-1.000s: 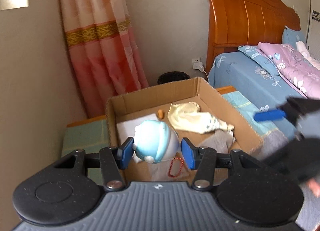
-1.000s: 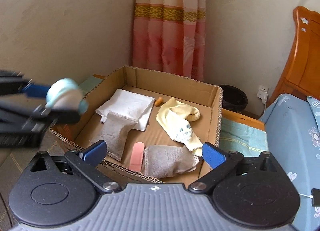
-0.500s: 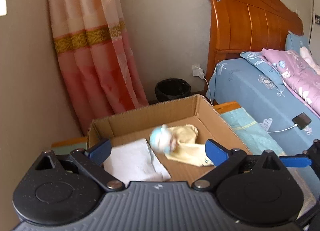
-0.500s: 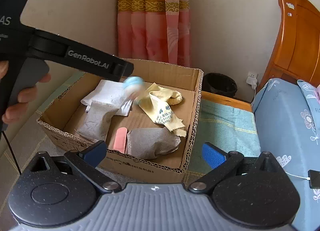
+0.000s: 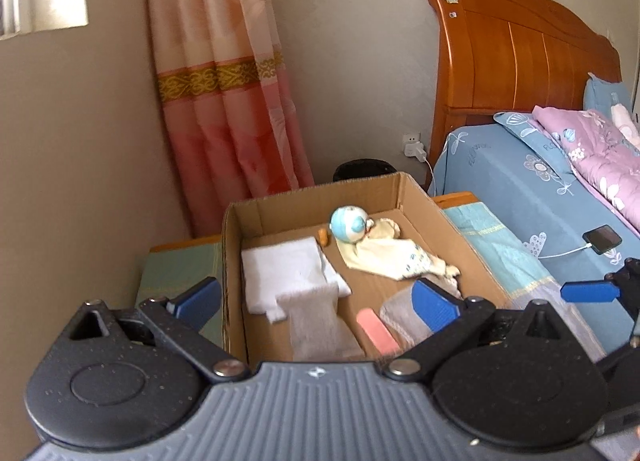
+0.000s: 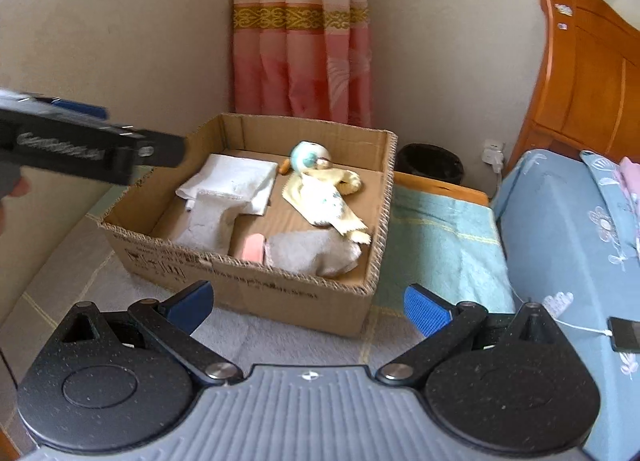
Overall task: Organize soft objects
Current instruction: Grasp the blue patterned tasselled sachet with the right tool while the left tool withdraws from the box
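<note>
A cardboard box (image 5: 452, 221) (image 6: 280, 289) holds soft things. A blue-and-white round plush toy (image 5: 348, 223) (image 6: 307, 156) lies at its far side, touching a yellow cloth (image 5: 388, 255) (image 6: 324, 197). A white folded cloth (image 5: 284, 273) (image 6: 236, 181), grey cloths (image 5: 320, 325) (image 6: 316, 251) and a pink strip (image 5: 378, 331) (image 6: 253, 247) also lie inside. My left gripper (image 5: 316, 303) is open and empty above the box's near edge. My right gripper (image 6: 306, 307) is open and empty, in front of the box.
The box stands on a teal-covered low table (image 6: 432, 237). A bed with blue sheet (image 5: 520, 189) and wooden headboard (image 5: 516, 57) is at right, a phone (image 5: 602, 239) on it. A black bin (image 6: 430, 163) and a curtain (image 6: 300, 41) stand behind the box.
My left gripper opened and let go of the plush toy, which dropped into the far part of the box. Both grippers pulled back from the box.
</note>
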The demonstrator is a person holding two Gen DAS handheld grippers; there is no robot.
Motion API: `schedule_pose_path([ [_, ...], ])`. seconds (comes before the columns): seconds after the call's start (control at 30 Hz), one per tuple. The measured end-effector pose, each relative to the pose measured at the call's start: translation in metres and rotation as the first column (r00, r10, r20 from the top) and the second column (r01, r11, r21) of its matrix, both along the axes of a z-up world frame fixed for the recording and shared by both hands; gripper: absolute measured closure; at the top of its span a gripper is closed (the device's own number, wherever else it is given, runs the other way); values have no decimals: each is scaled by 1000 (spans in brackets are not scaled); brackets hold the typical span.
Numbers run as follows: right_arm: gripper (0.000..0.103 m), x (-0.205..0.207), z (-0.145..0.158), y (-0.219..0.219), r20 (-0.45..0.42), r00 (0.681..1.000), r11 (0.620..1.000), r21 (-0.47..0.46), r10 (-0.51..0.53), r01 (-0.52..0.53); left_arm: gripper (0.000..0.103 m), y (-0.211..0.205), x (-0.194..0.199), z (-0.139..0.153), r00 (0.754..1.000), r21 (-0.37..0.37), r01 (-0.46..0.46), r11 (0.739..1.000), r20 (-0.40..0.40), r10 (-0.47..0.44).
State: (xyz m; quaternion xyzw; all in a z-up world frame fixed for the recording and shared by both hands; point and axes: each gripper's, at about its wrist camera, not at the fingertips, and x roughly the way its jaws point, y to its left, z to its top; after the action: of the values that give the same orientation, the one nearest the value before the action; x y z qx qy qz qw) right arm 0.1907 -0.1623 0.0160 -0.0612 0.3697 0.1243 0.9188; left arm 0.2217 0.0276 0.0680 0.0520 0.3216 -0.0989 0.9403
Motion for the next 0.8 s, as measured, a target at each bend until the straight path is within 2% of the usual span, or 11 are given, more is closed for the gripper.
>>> schedule_pose_path([
  [0.27,0,-29,-16,-30,-31,993,994,4,-113,113,1,-4,-48,-21,1000,-2,-26,1000,-3,26],
  [0.37,0,-38,-22,-42,-46,990,990,34,-136,137,1,-9,-60,-34,1000,-4,-23,1000,-15,23],
  [0.47,0,-45,-26,-53,-45,989,988,54,-142,144,1,-12,-70,-47,999,-12,-4,1000,-42,4],
  [0.6,0,-53,-41,-58,-41,992,993,13,-117,118,1,-17,-80,-61,998,4,14,1000,-59,-14],
  [0.7,0,-57,-57,-59,-75,992,995,-32,-97,95,1,-18,-85,-69,997,4,25,1000,-74,-25],
  [0.8,0,-61,-73,-60,-111,991,997,-36,-70,67,1,-21,-90,-76,995,4,43,999,-86,-43],
])
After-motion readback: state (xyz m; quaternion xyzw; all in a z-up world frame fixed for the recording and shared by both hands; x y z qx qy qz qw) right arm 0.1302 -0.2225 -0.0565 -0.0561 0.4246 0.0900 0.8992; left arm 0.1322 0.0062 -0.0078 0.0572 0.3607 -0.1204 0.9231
